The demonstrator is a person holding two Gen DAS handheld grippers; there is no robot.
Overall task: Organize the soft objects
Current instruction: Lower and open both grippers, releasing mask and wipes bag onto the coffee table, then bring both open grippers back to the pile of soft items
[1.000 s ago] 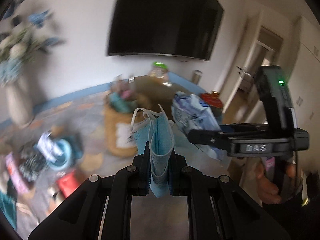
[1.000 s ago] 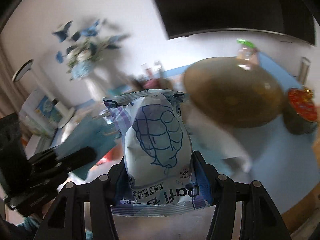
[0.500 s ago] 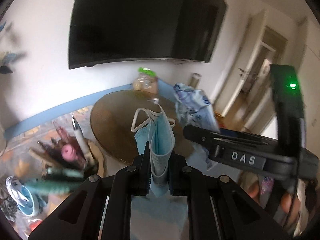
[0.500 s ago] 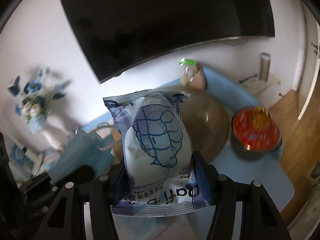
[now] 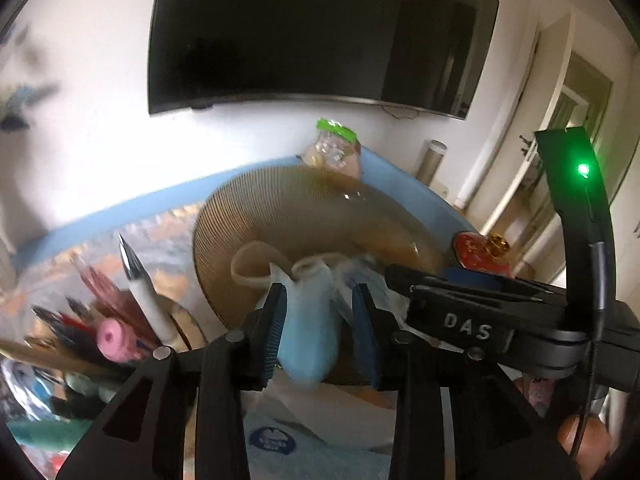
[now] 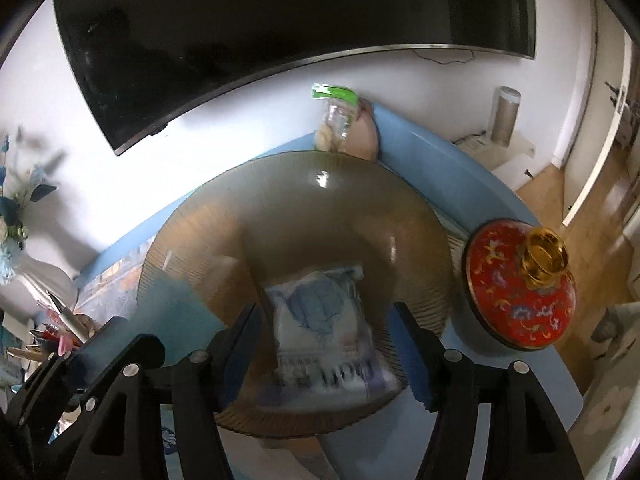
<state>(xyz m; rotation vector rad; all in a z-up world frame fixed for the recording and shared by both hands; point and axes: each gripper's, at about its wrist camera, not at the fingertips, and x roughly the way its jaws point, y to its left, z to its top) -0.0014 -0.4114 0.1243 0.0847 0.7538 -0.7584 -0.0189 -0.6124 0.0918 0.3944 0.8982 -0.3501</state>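
The left gripper (image 5: 318, 312) has its jaws spread, the blue face mask (image 5: 308, 332) blurred between them and seemingly loose (contact cannot be told), above the near rim of the brown ribbed plate (image 6: 304, 208). The right gripper (image 6: 328, 344) is spread too, and the wipes packet (image 6: 324, 336) lies between its fingers on the plate's near part. A red lidded jar (image 6: 520, 288) stands to the right, a pen holder (image 5: 116, 332) to the left.

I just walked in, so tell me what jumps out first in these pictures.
A big brown ribbed glass plate fills the middle of the blue table. Over it the right gripper, fingers apart, has a blue-and-white wipes pack between them, and the left gripper a blue face mask. A red lidded jar sits right.
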